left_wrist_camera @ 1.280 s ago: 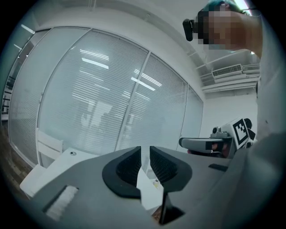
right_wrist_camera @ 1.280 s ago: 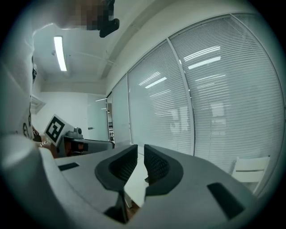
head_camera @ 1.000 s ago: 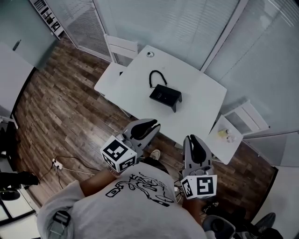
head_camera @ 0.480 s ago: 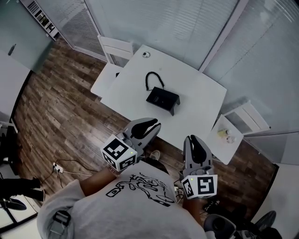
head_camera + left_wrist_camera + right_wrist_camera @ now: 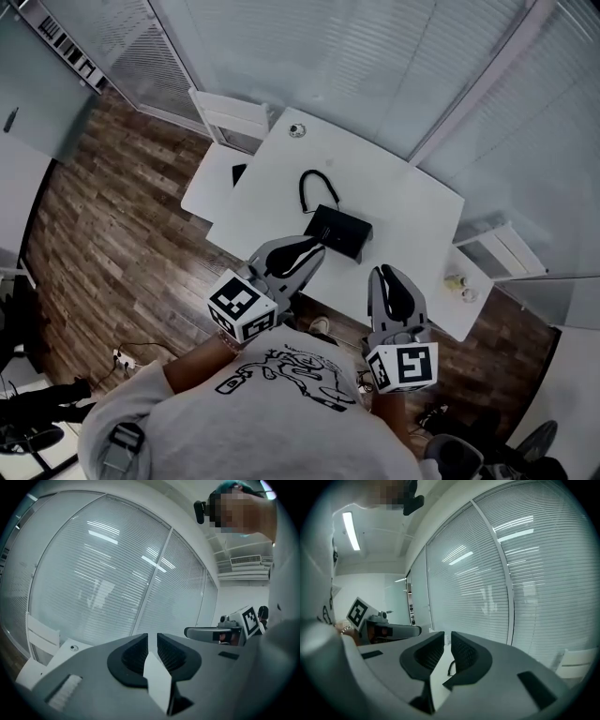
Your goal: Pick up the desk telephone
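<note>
White table (image 5: 412,206) | left gripper (image 5: 309,251), right gripper (image 5: 385,277) level, aimed tableward | jaws clenched, empty

light grey short-sleeved t-shirt (image 5: 187,422), printed with a black line drawing (image 5: 281,370). left tool (image 5: 309,249) and right tool (image 5: 386,274): grey moulded shells, rounded and tapering toward the tips, lined inside with black ribbed pads (image 5: 133,656). fitted at the rear of the left tool with a white cube (image 5: 239,307) bearing black square markers; matching cube on the right tool (image 5: 403,366). small dark rectangular recesses in the grey shell faces.
</note>
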A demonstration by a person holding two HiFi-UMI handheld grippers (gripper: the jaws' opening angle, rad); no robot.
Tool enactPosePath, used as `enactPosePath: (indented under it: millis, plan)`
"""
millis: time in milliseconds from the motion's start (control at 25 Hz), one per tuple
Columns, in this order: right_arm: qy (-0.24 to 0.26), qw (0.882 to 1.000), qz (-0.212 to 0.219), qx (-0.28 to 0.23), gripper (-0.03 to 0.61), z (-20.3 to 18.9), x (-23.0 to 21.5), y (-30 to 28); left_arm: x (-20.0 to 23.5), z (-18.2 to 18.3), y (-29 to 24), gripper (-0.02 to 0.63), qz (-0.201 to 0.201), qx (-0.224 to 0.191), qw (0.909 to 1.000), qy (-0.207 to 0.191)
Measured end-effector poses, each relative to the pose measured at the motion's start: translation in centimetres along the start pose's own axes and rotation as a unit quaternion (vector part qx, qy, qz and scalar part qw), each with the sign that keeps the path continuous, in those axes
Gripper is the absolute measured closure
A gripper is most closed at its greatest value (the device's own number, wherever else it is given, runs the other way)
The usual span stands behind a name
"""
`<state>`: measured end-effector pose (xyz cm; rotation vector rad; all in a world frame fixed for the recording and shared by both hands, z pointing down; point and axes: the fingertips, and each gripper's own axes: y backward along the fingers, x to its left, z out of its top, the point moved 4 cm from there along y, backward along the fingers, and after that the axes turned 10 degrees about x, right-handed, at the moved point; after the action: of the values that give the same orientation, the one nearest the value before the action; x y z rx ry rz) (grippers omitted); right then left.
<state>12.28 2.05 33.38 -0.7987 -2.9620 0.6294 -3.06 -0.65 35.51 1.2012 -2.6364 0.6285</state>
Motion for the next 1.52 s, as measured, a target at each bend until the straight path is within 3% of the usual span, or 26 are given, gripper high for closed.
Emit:
enactPosePath:
  millis: [360,880,1240,1520]
  plan:
    - [-0.009,0.999,-0.034,-0.001,0.538,3.3,0.8,-6.4,7.3,4.2,-1.8,0.554,-0.044,0.002,0.9988,-0.022]
    - [-0.022,0.996,-0.080,-0.008,0.538,4.0,-1.8,-7.6,8.9,4.9,-5.3,0.554,-0.086,0.017,0.9960,-0.019]
    - [-0.020,0.996,-0.088,0.022,0.538,1.8,-2.7,-9.2,10.2,2.5,-7.3,0.546,-0.105,0.048,0.9933,-0.002]
    - [-0.037,0.994,-0.086,0.053,0.537,-1.6,-3.8,-10.0,11.5,-0.7,-8.6,0.514,-0.096,0.077,0.9922,0.013]
